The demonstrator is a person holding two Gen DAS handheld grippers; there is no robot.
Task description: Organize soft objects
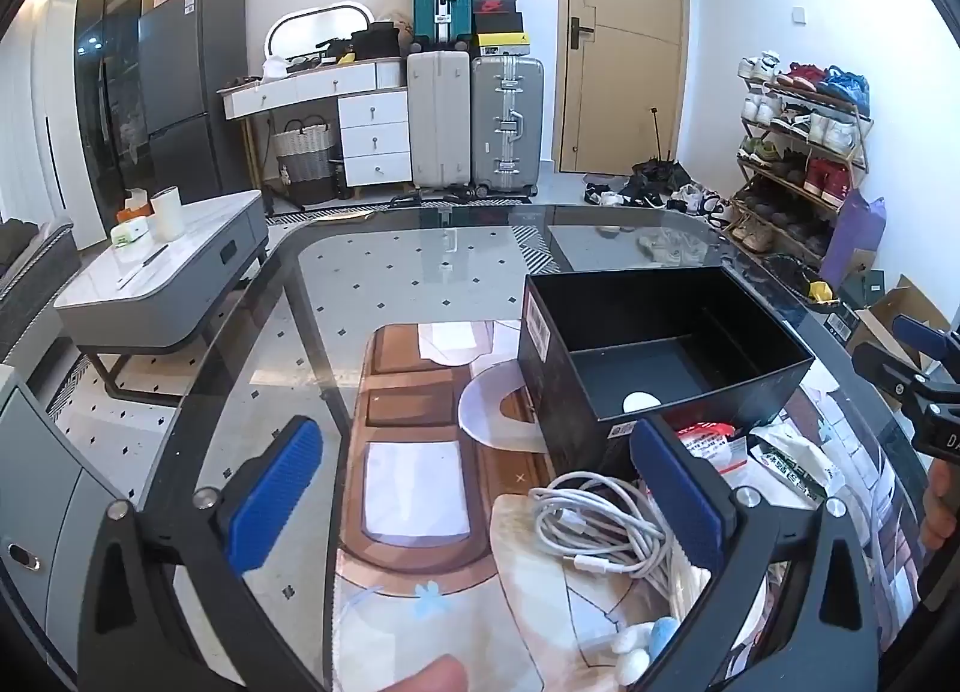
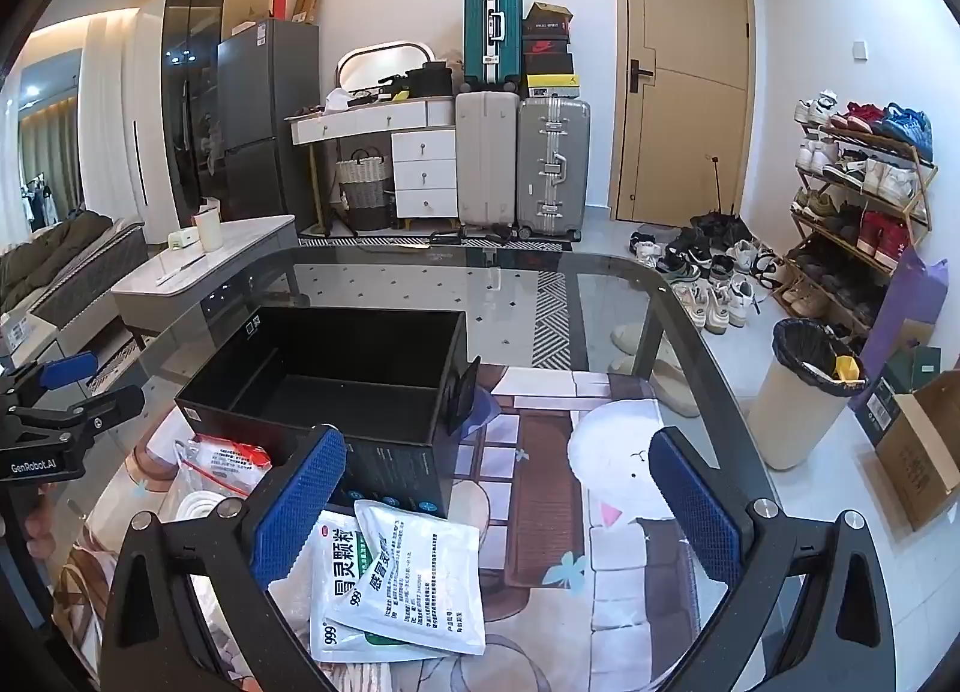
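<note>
Overhead, sachets [image 2: 414, 578] lengthwise toward black box [image 2: 336, 386], right claw [image 2: 498, 506] open

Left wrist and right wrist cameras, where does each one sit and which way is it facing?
Left wrist: on the left gripper, looking forward over the cable to the black box; its open blue fingers and a fingertip show.
Right wrist: on the right gripper, above the sachets, facing the same box; its open fingers show.
Shared: box, glass table, suitcases, door; each sees the other gripper.
</note>
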